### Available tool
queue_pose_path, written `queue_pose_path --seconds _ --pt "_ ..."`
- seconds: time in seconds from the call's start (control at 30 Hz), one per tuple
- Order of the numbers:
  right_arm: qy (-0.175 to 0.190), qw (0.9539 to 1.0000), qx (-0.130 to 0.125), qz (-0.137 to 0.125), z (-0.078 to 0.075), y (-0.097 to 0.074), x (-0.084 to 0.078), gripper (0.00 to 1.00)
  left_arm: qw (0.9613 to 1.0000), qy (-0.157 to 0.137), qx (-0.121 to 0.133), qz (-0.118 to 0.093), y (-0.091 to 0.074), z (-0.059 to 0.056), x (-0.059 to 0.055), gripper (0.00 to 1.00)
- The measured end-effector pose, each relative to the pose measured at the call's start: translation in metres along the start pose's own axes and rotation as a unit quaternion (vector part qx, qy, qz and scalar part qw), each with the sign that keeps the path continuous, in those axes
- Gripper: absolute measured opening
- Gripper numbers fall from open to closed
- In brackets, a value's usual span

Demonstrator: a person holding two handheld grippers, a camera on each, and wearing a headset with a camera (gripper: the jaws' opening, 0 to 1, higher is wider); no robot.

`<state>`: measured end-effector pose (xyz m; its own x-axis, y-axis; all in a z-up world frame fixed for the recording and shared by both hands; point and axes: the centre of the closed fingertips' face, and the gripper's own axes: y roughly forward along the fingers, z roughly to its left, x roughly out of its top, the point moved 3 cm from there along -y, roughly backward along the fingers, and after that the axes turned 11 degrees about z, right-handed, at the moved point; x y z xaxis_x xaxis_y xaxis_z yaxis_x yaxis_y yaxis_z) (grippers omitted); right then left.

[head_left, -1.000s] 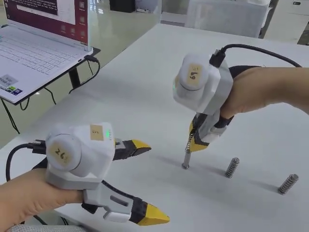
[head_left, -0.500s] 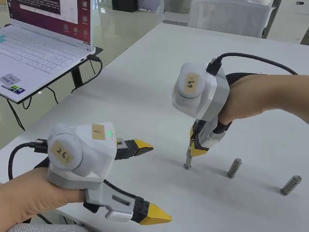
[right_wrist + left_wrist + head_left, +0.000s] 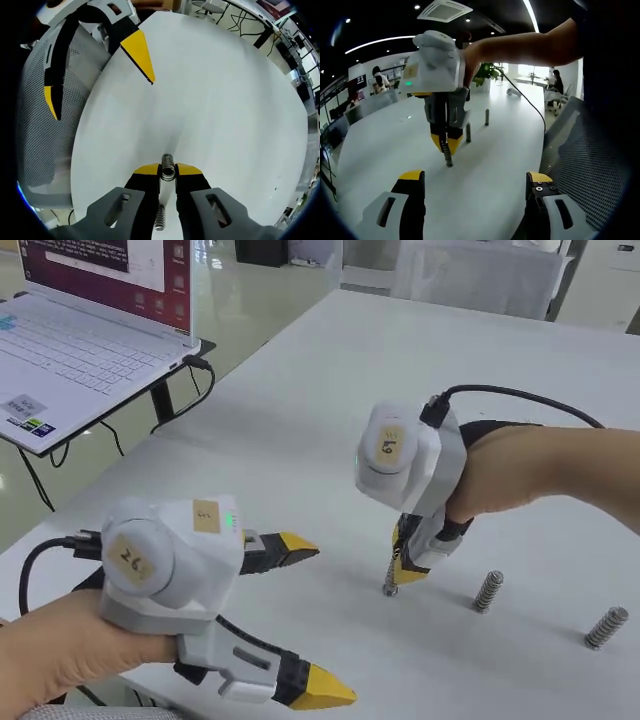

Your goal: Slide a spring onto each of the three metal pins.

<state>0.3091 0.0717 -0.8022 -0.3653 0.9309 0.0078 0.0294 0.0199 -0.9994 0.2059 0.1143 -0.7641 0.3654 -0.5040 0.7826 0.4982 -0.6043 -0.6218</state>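
My right gripper points down at the white table and is shut on a small metal spring. The spring stands upright on a pin. In the right gripper view the yellow-tipped jaws pinch the spring end-on. To its right, two more springs stand on the table. The left gripper view shows the held spring touching the table, with the other two behind it. My left gripper hovers open at the near left, with nothing between its jaws.
An open laptop sits on a stand at the far left, with cables hanging beside it. A mesh chair stands close to the table's near edge. A black cable trails from the right gripper.
My right gripper has sunk a little toward the table, bringing the spring lower over the pin. The left gripper has stayed open in about the same place.
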Motion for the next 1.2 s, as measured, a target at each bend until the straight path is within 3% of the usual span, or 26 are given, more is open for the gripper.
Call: queue_pose_path --seconds 0.9,1.2 --pt "0.003 1.0 0.001 0.005 0.003 0.02 -0.003 0.1 1.0 -0.005 -0.002 0.003 0.001 0.001 0.0 0.78" --pt "0.017 0.9998 0.006 0.002 0.003 0.023 -0.007 0.17 1.0 -0.006 -0.003 0.002 0.001 0.002 -0.002 0.78"
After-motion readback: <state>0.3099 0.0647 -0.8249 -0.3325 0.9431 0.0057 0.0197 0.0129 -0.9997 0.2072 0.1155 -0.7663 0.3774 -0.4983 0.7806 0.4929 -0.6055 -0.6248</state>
